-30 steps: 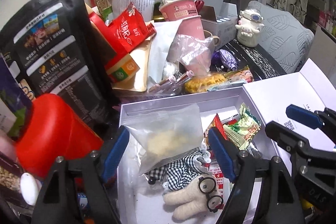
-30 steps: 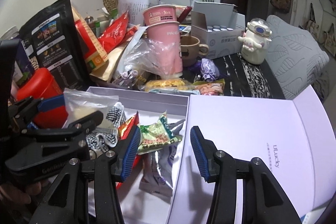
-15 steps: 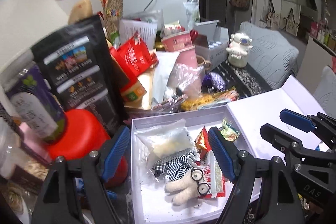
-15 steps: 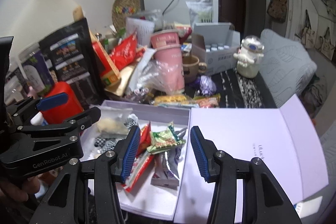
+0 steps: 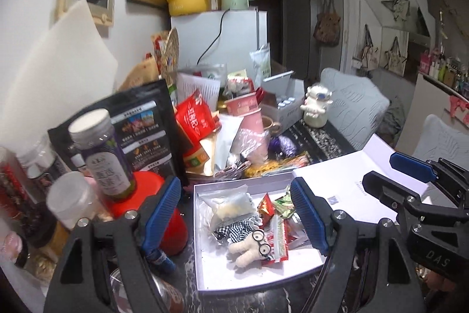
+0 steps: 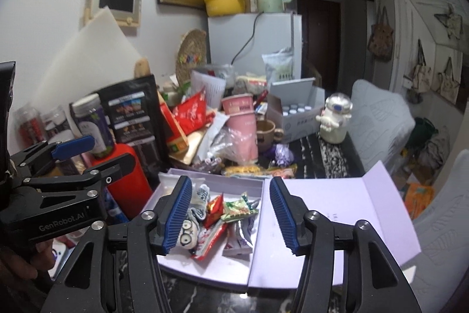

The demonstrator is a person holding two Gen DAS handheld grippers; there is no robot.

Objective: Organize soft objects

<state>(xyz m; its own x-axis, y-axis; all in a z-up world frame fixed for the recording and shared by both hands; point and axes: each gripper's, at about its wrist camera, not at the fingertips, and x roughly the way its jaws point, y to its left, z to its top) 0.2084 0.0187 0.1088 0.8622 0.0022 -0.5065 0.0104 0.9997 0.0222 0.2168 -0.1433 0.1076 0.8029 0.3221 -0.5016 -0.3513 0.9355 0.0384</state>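
One plush toy (image 5: 252, 245) with glasses lay in the white box (image 5: 199, 254) beside one clear bag (image 5: 231, 203) and several snack packets (image 6: 239, 209). Left gripper (image 5: 234, 213) hung wide, empty; right gripper (image 6: 230, 214), just opening, held nothing.

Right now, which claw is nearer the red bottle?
Left. The left claw hangs beside the red bottle, over the box's near-bottle side; the right claw hangs over the box's lid side.
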